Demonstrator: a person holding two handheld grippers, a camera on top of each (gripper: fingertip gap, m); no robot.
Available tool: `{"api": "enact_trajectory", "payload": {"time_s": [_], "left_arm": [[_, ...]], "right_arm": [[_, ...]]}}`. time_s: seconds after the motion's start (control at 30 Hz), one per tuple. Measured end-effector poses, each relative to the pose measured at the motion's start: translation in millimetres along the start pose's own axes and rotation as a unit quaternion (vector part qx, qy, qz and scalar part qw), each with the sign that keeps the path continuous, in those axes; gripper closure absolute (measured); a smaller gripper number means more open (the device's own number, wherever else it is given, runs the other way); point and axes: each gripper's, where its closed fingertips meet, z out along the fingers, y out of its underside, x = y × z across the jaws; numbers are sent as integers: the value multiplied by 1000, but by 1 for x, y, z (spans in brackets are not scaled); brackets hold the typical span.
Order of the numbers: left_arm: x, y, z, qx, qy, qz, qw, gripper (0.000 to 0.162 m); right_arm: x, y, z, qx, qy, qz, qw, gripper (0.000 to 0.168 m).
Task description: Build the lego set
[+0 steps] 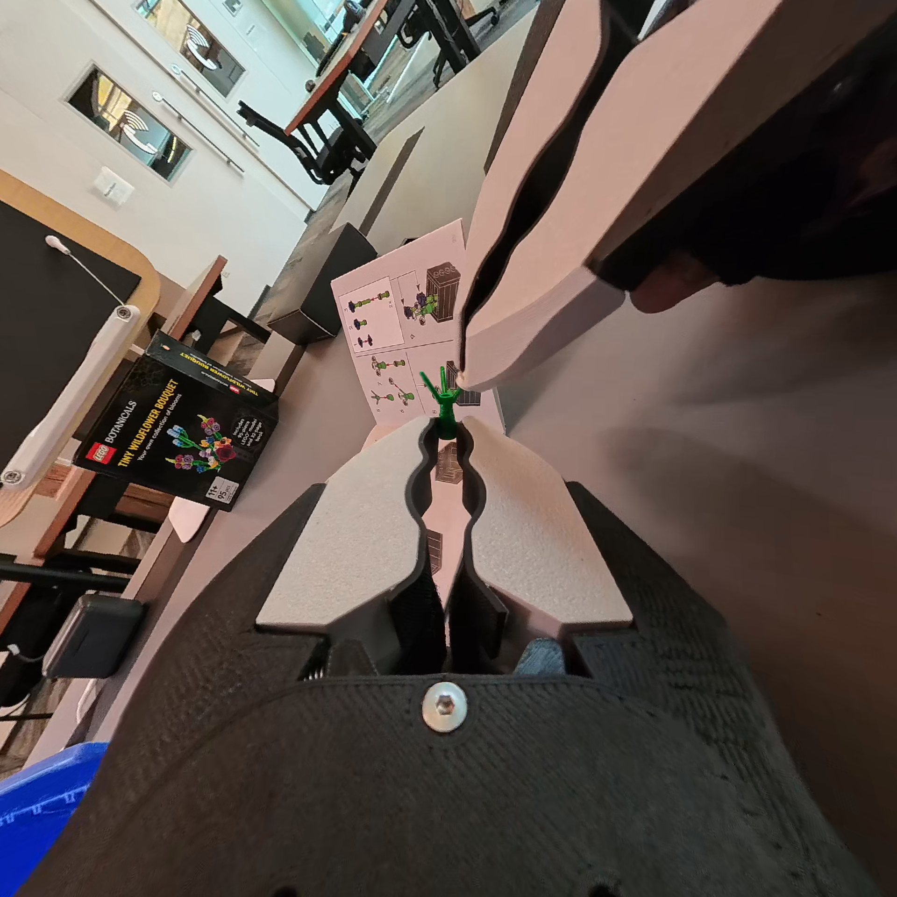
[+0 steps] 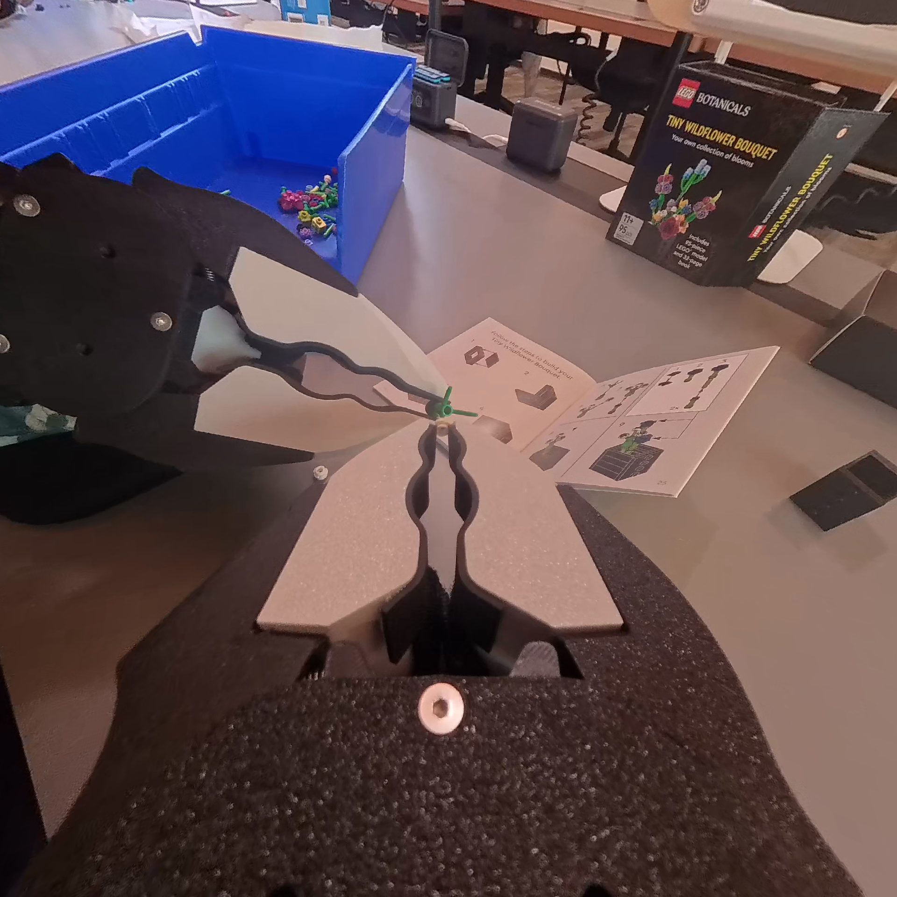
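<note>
Green stem piece (image 1: 444,405) pinched at base in left claw (image 1: 445,427), held above desk (image 2: 509,252). Right claw (image 2: 442,427) nearly shut on tiny tan stud (image 2: 442,425), tip touching stem prongs. Step, by judgement: seating stud on prong. Next: fine alignment, light push. Open booklet (image 2: 606,412) below.

I count two black-and-grey two-finger grippers (image 2: 442,429) (image 2: 427,405), one green spiky plastic stem piece (image 2: 444,410), one tiny cream stud (image 2: 442,425), one open white paper instruction booklet (image 2: 631,417), one black cardboard set box (image 2: 699,179), one blue plastic bin (image 2: 373,160) at the table's (image 2: 485,242) far-left edge; loose bricks (image 2: 310,204) inside too small to count.
</note>
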Motion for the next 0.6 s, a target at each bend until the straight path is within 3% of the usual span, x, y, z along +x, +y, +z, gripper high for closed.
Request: {"api": "enact_trajectory", "payload": {"time_s": [0.6], "left_arm": [[3, 2, 0, -9, -3, 47, 999, 155]], "right_arm": [[-1, 6, 0, -14, -20, 10, 1000, 163]]}}
